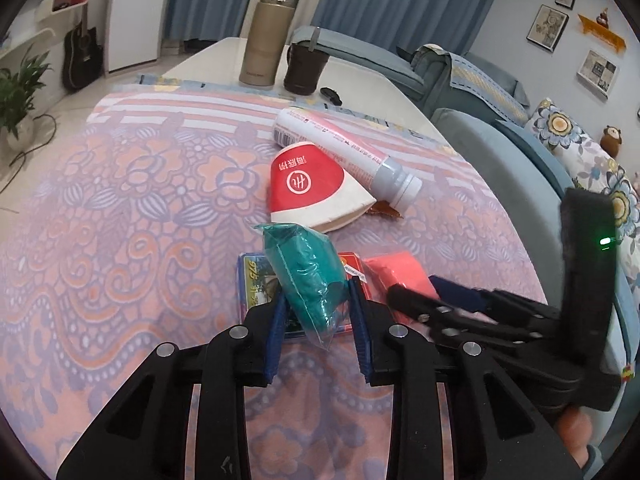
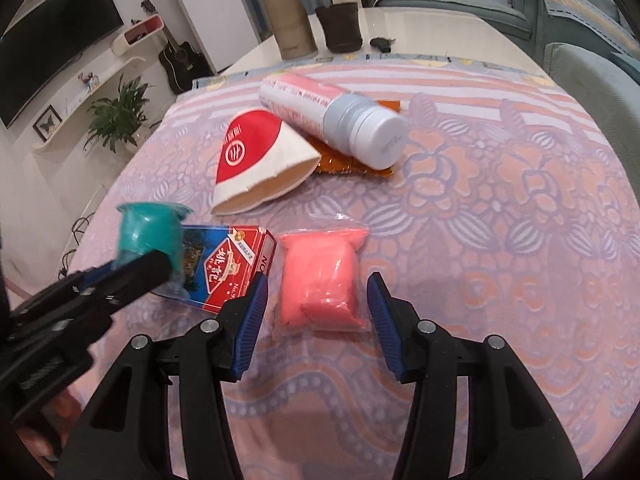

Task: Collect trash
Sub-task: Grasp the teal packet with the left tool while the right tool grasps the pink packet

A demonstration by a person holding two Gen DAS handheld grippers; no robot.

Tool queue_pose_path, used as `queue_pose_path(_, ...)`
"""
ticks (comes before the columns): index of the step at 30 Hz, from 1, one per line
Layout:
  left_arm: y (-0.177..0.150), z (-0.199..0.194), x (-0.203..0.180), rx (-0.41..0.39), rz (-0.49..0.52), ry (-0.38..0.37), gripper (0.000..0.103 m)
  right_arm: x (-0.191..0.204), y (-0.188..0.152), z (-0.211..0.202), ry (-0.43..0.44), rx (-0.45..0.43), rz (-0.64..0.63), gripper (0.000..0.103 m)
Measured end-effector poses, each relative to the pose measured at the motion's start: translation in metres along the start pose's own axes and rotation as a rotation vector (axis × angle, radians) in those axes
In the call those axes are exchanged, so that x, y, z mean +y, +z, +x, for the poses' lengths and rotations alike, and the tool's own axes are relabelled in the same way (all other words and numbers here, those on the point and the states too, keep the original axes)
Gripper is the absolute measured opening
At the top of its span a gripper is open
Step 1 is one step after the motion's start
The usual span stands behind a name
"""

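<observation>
Glossy plastic pink pouch (image 2: 320,280); matt woven tablecloth (image 2: 500,240); paper cup (image 2: 260,160).

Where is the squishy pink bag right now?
In the right wrist view the pink bag lies flat on the flowery tablecloth, between the open jaws of the right gripper, just right of the red card box.

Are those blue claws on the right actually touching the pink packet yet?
Apart. In the right wrist view the right gripper straddles the pink packet, with bare tablecloth showing between each pad and the packet's sides.
</observation>
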State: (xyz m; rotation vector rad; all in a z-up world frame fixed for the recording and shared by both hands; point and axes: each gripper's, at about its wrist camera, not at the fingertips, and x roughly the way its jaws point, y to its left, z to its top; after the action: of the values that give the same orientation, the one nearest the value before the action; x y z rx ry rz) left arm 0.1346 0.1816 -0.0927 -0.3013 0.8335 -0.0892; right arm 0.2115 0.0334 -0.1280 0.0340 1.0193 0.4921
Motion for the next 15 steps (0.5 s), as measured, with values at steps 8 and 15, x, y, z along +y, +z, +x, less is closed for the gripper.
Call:
queue_pose_path(8,0.004,-0.012,-0.020,-0.035,0.027,-0.068,0.028,-0.009,-0.006,-0.026,-0.029,-0.063,0.000,0.035)
queue_pose_path(15,0.017,-0.044,-0.081,-0.114,0.123,-0.179,0.028,-0.045,-0.009,-0.114,-0.082,-0.225,0.064,0.035)
